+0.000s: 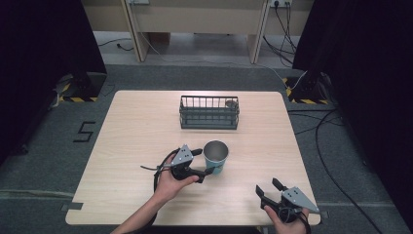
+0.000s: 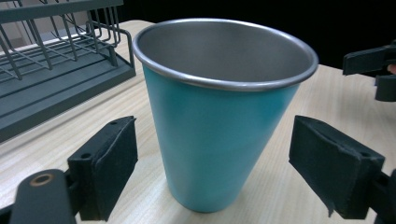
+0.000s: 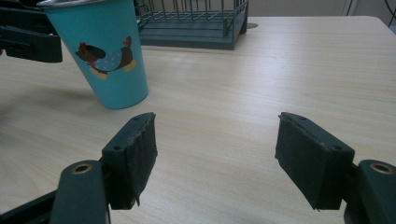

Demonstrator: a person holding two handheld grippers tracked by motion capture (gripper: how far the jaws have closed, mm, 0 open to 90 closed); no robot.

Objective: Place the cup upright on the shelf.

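Left gripper (image 1: 201, 162) spread wide around upright teal cup (image 1: 215, 156), dish rack (image 1: 209, 112) just behind; right gripper (image 1: 269, 188) agape.

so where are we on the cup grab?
Done: left gripper is lined up, its open fingers on either side of the teal cup, not touching. In hand: nothing gripped; the cup stands upright on the table. Left: close and lift, perhaps toward the rack. Right gripper sits open, apart.
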